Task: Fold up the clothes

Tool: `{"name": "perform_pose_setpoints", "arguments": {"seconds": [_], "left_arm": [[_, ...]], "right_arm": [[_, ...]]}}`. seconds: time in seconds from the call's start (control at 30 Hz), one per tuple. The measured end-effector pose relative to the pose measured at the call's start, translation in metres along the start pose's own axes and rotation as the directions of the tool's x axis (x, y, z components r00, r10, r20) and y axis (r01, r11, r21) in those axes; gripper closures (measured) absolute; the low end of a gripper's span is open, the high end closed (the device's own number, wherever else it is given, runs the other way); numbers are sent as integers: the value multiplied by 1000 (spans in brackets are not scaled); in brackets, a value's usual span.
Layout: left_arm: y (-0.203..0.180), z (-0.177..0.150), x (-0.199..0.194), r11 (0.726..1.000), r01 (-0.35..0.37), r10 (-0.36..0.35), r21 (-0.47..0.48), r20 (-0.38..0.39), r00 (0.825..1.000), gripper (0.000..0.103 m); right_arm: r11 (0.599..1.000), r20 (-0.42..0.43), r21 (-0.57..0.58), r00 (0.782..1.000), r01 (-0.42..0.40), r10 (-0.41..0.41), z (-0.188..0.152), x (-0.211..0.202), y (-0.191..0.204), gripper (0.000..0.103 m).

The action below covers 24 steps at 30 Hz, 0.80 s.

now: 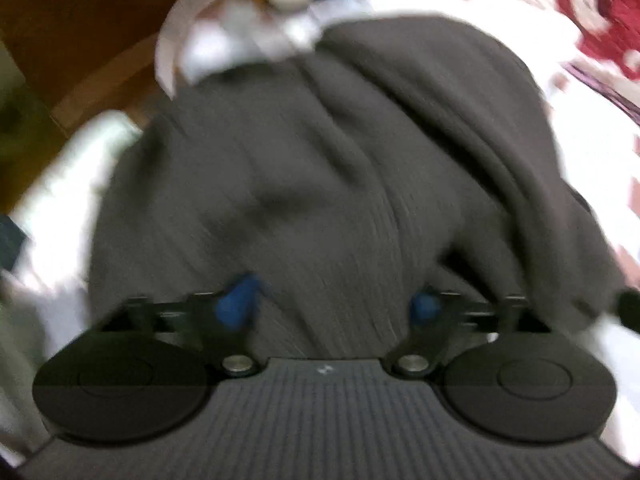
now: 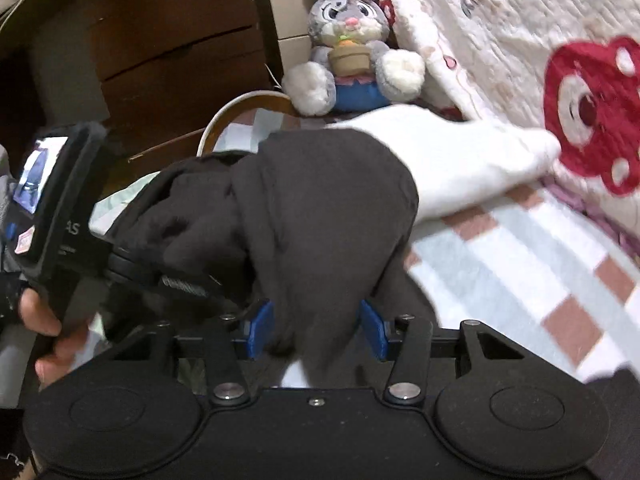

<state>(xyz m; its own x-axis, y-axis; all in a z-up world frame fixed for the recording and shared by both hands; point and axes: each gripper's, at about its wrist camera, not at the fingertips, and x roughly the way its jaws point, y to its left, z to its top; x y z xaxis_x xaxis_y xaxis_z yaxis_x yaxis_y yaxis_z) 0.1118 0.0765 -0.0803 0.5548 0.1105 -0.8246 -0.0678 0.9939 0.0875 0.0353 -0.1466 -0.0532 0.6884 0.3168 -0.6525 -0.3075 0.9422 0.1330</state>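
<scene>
**Dark garment bunched between both grippers over the bed**

On the checked bedspread (image 2: 520,264), near the edge closest to you, the dark grey garment (image 2: 328,208) sits gathered up in a rounded heap. Its cloth is a fine ribbed knit, charcoal to brown-black, thrown into deep soft folds that run from the far top of the mound down toward your tools. In the left wrist view it fills most of the frame, though that picture is badly smeared.

Your right gripper (image 2: 316,330) has its blue pads (image 2: 260,330) set apart, with a thick tongue of the garment hanging down between them; the cloth touches both pads, so the claw looks clenched on the fabric. Your left gripper (image 1: 328,304) shows its blue fingertips (image 1: 236,300) wide apart with the garment lying right across the gap; through the blur you cannot tell whether it grasps anything, but the fingers stand released.

In the right wrist view your left hand (image 2: 44,320) wraps the handle of the other tool at the left edge.

Beyond the garment, a white cloth (image 2: 460,160) stretches right. A plush rabbit (image 2: 348,36) sits at the far side, with a quilt printed with red bears (image 2: 592,112) to its right and a dark wooden dresser (image 2: 160,32) at far left.
</scene>
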Motion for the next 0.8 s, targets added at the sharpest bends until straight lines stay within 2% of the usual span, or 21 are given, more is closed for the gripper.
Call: {"name": "perform_pose_setpoints", "arguments": {"seconds": [0.03, 0.1, 0.23, 0.3, 0.37, 0.4, 0.47, 0.53, 0.63, 0.67, 0.7, 0.73, 0.77, 0.8], "left_arm": [[8, 2, 0, 999, -14, 14, -34, 29, 999, 59], [29, -3, 11, 990, 37, -38, -138, -1, 999, 66], [60, -5, 23, 942, 145, -158, -301, -19, 987, 62], [64, -7, 27, 925, 179, -196, -335, -17, 981, 61], [64, -7, 30, 923, 187, -206, -338, -22, 978, 59], [59, -6, 30, 927, 187, -204, -326, -19, 979, 54], [53, -7, 33, 939, 191, -204, -287, -17, 979, 42], [45, -7, 36, 954, 190, -200, -234, -20, 980, 22], [32, -4, 39, 974, 165, -170, -155, -16, 985, 17], [32, -5, 39, 978, 150, -154, -147, -13, 988, 19], [33, -6, 39, 981, 134, -138, -139, -15, 990, 34], [35, -6, 37, 984, 114, -117, -138, -11, 993, 49], [39, -6, 34, 982, 110, -111, -152, 4, 994, 53], [44, -5, 31, 978, 114, -112, -173, 22, 994, 65]], "right_arm": [[999, -2, -33, 1000, 3, -3, 5, 4, 1, 46], [995, -10, -102, 1000, 8, -9, 12, 13, 4, 39], [984, -42, -176, 999, 20, -28, 12, 40, 12, 17], [986, -50, -165, 998, 15, -23, 8, 56, 13, 15], [990, -52, -141, 999, 9, -17, 4, 72, 14, 15], [993, -51, -121, 998, 14, -20, 2, 81, 13, 15], [998, -55, -68, 998, 18, -22, 2, 99, 10, 14], [1000, -62, -2, 998, 16, -17, 3, 115, 5, 11], [997, -87, 76, 996, 12, -6, 7, 141, -3, 10], [998, -73, 55, 997, 17, -13, 7, 140, -1, 21], [999, -58, 33, 998, 23, -21, 7, 140, 1, 31], [1000, -43, 10, 999, 29, -29, 7, 139, 3, 50], [999, -25, 23, 999, 36, -35, 7, 130, 2, 64], [998, -6, 39, 999, 42, -42, 7, 121, 0, 72]]}}
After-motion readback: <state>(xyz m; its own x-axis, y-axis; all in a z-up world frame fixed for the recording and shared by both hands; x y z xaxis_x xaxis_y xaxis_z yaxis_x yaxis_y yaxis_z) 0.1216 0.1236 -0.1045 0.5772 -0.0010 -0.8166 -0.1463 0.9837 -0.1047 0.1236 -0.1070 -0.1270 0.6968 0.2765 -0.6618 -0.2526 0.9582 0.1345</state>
